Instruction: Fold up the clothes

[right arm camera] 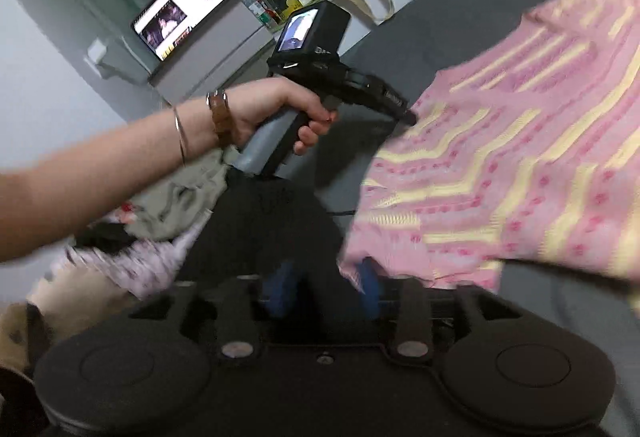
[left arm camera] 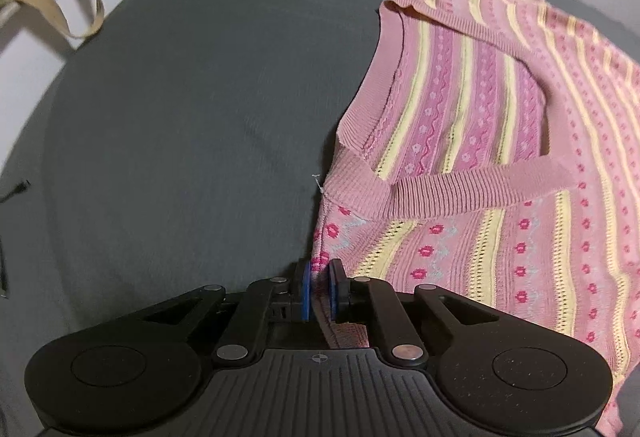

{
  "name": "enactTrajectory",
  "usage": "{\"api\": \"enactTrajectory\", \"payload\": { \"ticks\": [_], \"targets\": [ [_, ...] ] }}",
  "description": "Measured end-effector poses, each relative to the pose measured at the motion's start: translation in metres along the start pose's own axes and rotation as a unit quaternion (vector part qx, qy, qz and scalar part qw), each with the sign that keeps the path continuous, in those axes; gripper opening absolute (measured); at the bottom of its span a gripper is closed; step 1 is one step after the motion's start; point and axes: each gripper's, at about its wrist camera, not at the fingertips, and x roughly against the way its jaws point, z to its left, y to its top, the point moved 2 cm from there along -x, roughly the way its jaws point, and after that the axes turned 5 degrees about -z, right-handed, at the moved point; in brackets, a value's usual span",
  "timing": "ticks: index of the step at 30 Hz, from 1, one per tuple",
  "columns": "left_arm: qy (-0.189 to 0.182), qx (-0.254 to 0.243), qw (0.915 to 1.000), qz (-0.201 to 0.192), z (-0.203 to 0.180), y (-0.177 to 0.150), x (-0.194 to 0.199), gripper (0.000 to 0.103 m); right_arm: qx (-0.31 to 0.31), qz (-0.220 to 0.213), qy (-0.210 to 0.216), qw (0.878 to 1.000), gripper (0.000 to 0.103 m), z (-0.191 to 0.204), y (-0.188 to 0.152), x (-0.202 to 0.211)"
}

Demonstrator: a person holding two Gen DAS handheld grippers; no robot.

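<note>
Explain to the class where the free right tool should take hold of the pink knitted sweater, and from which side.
Probably the sweater's near corner, draped over the right tool's open blue pads. Come in from the table edge side, level with the cloth: that hem hangs loose there, while the left tool already pinches another edge.
</note>
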Motion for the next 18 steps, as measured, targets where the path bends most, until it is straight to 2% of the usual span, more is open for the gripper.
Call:
{"api": "enactTrajectory", "payload": {
  "ticks": [4, 6, 9, 12, 14, 18],
  "targets": [
    [0.028, -0.017, 0.9991, 0.028, -0.012, 0.014, -0.007, 0.009, 0.04, 0.003, -0.066, 0.997, 0.053, -0.006, -0.017, 0.012],
    [0.04, -0.025, 0.9981, 0.04, -0.019, 0.022, -0.011, 0.008, 0.061, 0.018, -0.094, 0.994, 0.053, -0.008, -0.025, 0.008],
    [0.054, -0.043, 0.997, 0.035, -0.027, 0.028, -0.015, 0.008, 0.113, 0.033, -0.112, 0.987, 0.053, 0.001, -0.033, -0.006],
    [0.052, -0.053, 0.9972, 0.002, -0.028, 0.022, -0.014, 0.008, 0.181, 0.029, -0.122, 0.975, 0.053, 0.023, -0.034, -0.034],
    [0.041, -0.052, 0.9974, -0.03, -0.025, 0.014, -0.011, 0.008, 0.198, 0.029, -0.138, 0.97, 0.053, 0.034, -0.03, -0.055],
    [-0.021, 0.009, 0.9954, -0.093, 0.003, -0.006, -0.005, 0.009, 0.166, 0.046, -0.189, 0.967, 0.051, 0.035, -0.019, -0.094]
  ]
}}
